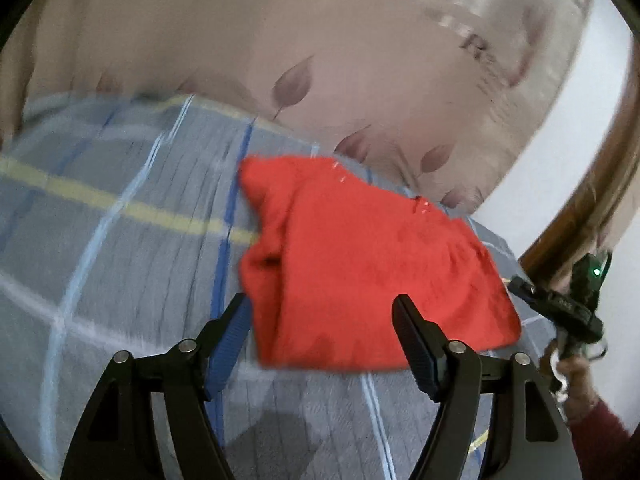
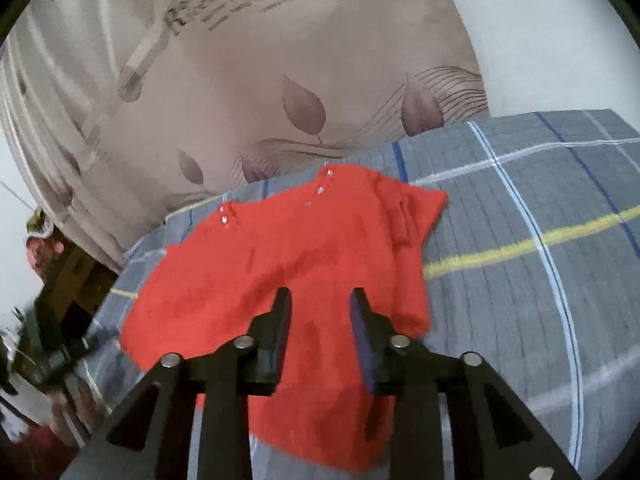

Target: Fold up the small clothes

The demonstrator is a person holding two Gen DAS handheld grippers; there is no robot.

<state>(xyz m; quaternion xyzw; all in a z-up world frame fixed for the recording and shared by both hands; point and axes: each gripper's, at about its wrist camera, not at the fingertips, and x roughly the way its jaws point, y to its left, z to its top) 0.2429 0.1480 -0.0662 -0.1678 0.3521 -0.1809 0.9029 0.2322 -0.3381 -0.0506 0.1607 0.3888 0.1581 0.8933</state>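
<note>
On the plaid bedspread (image 2: 520,280), red garment (image 2: 288,260) (buttoned end towards curtain), both grippers' fingers open, empty.

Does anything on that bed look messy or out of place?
Only the red garment itself: it lies crumpled and askew on the plaid sheet, its edges uneven and one side bunched into folds. Neither gripper is holding it. Nothing looks torn or spilled.

Leaf-print curtain (image 2: 248,92) behind plaid bedsheet (image 2: 520,216)
</note>
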